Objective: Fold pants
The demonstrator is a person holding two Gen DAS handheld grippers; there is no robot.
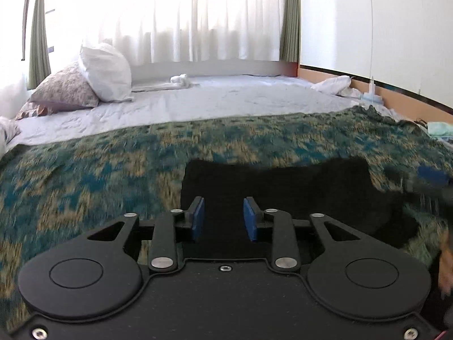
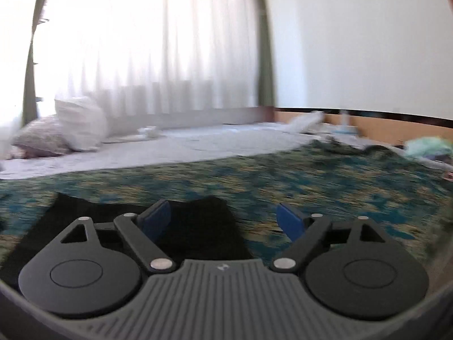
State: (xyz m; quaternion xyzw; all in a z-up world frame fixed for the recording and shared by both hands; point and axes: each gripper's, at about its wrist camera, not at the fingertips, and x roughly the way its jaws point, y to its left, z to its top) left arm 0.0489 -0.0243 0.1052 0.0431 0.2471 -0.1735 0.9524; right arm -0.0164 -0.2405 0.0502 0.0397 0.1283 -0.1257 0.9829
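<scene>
The black pants (image 1: 283, 187) lie folded and flat on the teal and tan patterned blanket (image 1: 113, 170). My left gripper (image 1: 223, 218) hovers over their near left part with its blue pads a little apart and nothing pinched between them. In the right wrist view the pants (image 2: 192, 226) lie below and to the left. My right gripper (image 2: 223, 209) stands wide open over their right edge and holds nothing. Its blurred blue pad (image 1: 433, 175) shows at the right edge of the left wrist view.
The blanket covers the near half of a bed with a white sheet (image 1: 226, 99). Two pillows (image 1: 93, 79) lean at the far left. A small white cloth (image 1: 181, 80) lies near the curtained window. A wood-trimmed wall (image 1: 396, 96) and a light green cloth (image 1: 441, 130) bound the right.
</scene>
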